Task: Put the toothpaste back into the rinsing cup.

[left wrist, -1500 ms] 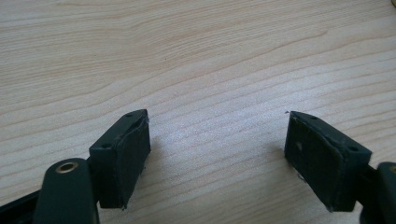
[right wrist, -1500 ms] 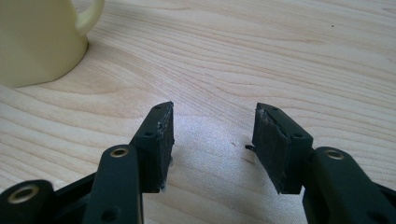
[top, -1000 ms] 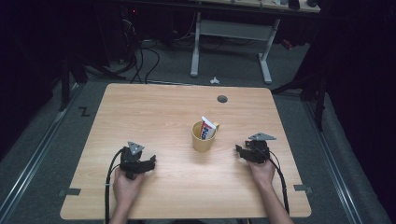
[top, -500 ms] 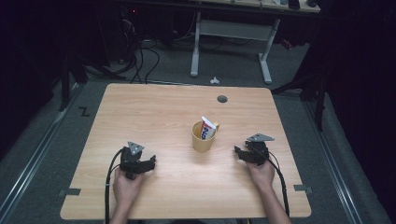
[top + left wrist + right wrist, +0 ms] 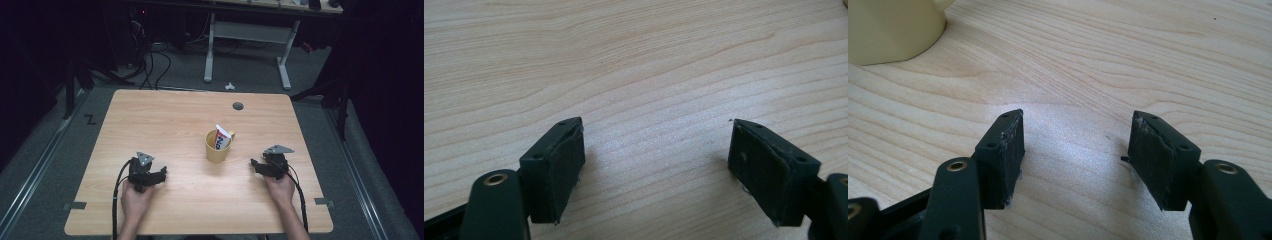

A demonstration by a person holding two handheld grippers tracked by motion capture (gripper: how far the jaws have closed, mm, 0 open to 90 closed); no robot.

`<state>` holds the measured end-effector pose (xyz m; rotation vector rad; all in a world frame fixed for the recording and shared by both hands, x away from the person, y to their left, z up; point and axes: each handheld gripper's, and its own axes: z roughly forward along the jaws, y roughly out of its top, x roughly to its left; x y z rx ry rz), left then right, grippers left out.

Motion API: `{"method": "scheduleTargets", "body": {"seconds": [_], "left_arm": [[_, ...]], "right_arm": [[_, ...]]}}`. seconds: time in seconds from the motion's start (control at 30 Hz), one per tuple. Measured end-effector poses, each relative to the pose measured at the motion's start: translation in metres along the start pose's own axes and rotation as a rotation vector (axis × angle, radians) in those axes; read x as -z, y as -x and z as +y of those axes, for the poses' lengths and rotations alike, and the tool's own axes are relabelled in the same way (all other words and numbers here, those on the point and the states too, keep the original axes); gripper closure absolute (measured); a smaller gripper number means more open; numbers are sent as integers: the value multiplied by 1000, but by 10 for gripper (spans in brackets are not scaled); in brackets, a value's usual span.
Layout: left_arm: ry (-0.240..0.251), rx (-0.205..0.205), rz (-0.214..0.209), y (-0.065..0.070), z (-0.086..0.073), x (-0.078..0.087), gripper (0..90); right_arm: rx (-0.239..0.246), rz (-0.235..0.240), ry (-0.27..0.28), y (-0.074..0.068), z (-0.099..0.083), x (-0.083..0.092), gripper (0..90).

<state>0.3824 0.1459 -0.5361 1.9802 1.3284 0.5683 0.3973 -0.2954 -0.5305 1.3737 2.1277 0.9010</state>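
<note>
Your right gripper, at lower right of the high view, has just been opening its jaws over bare table, nothing between them. Your left gripper rests released at lower left. The yellow cup with its toothpaste tube stands at centre between them.

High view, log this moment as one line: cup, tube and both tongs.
cup: upright, mid-table | tube: inside cup | left tongs: open, empty | right tongs: just been opening, empty, beside cup

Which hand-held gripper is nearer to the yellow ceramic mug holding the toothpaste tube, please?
Right. The right hand-held gripper sits just right of the yellow ceramic mug; the left hand-held gripper rests farther off, left.
</note>
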Motion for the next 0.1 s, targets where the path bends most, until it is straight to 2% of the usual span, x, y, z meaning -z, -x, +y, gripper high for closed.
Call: {"method": "scheduleTargets", "body": {"seconds": [0.1], "left_arm": [[0,0,0,0,0,0,230]], "right_arm": [[0,1,0,0,0,0,394]]}}
